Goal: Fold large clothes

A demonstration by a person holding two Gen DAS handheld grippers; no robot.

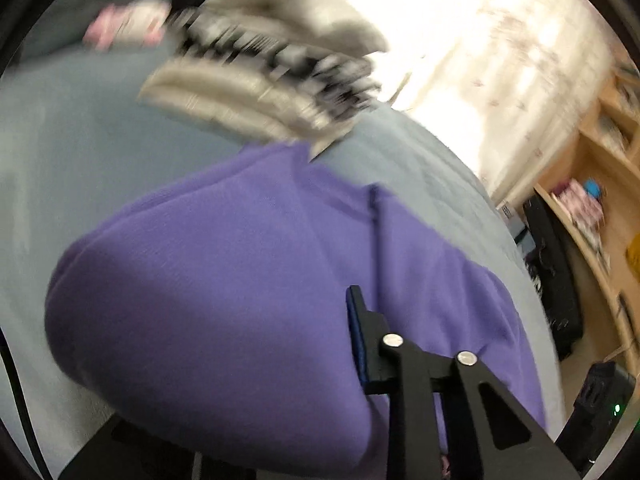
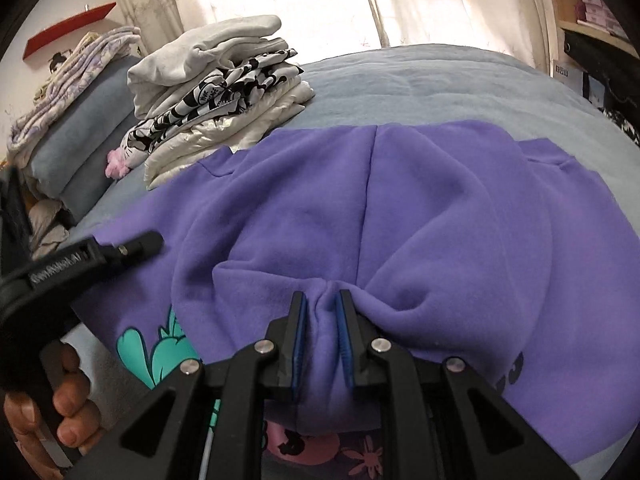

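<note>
- A big purple hoodie [image 2: 420, 208] lies spread out on a bed [image 2: 420, 80] with a gray-blue cover, so there is room to fold it.
- The right gripper [image 2: 322, 312] has its jaws pinched on a bunch of the purple cloth, and the cloth puckers between the blue pads [image 2: 300, 344]. I think it holds tight so it can pull that part over.
- The left gripper [image 2: 140, 244] shows from the side, low over the hoodie's left part. Its own camera is blurry and shows only one finger [image 1: 360, 328], so I cannot tell if its jaws are open or closed.
- A person's hand [image 2: 52, 420] holds that left tool by its handle.
- A pile of folded clothes [image 2: 224, 92] sits near the hoodie's far left corner, out of the way. It looks like finished work.
- Bright curtains [image 2: 360, 4] hang behind the bed.
</note>
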